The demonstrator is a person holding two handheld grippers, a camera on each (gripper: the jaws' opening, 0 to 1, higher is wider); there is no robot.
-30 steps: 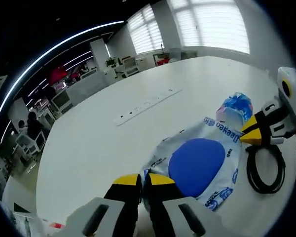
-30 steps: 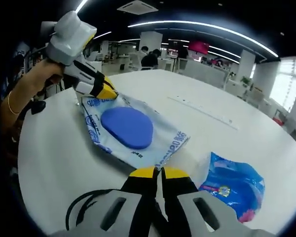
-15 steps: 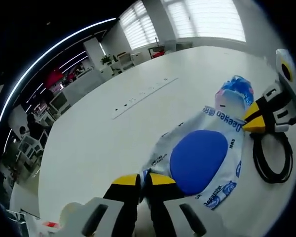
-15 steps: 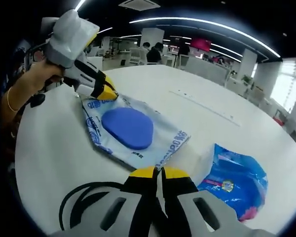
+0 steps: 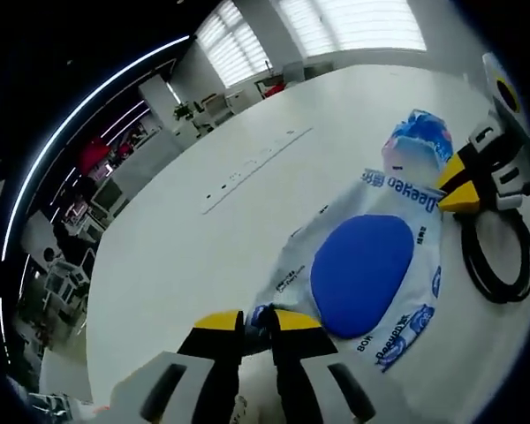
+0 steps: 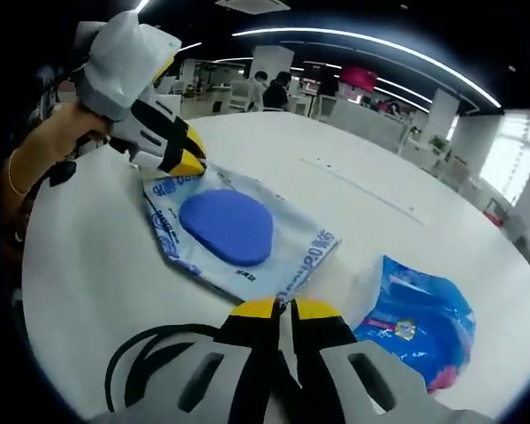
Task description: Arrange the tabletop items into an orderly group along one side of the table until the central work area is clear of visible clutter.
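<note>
A white wipes pack with a blue oval lid lies flat on the white table. My left gripper is shut on its near corner. My right gripper comes in from the right, its yellow tips pinching the opposite corner. In the right gripper view the wipes pack stretches between my right gripper, shut on its near corner, and my left gripper at the far corner. A blue plastic bag lies to the right, and the blue plastic bag is beyond the pack in the left gripper view.
A coiled black cable lies beside the pack under the right gripper, and the coiled black cable is at lower left in the right gripper view. A long white power strip runs across the table's middle. A hand holds the left gripper. Office desks stand beyond.
Both grippers keep their hold on the pack's corners. The views have shifted slightly, and more of the cable coil shows beside the right gripper.
</note>
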